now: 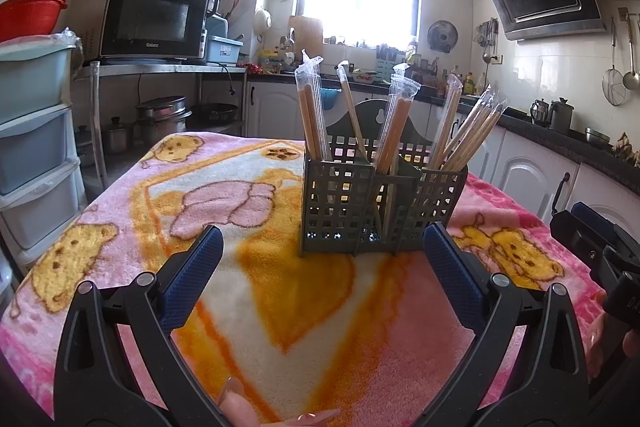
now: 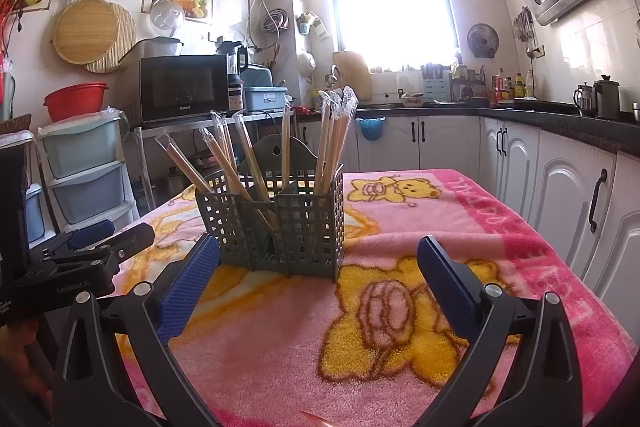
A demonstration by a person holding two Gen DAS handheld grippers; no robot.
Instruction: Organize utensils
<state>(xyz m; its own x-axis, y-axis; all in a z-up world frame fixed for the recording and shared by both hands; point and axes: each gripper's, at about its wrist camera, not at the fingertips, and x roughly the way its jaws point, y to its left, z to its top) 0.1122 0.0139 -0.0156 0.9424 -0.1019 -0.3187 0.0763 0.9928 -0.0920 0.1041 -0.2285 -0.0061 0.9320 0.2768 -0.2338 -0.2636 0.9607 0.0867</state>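
While both hand-held grippers gape empty, the caddy hides chopstick tips.

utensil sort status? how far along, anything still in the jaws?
Looks essentially done. The wrapped chopsticks all stand in the green caddy, spread over its compartments, and none lie loose on the visible part of the pink blanket. Nothing is in hand: the left gripper and right gripper both have jaws wide open and empty, short of the caddy. No remaining step shows; table areas outside both views can't be checked.
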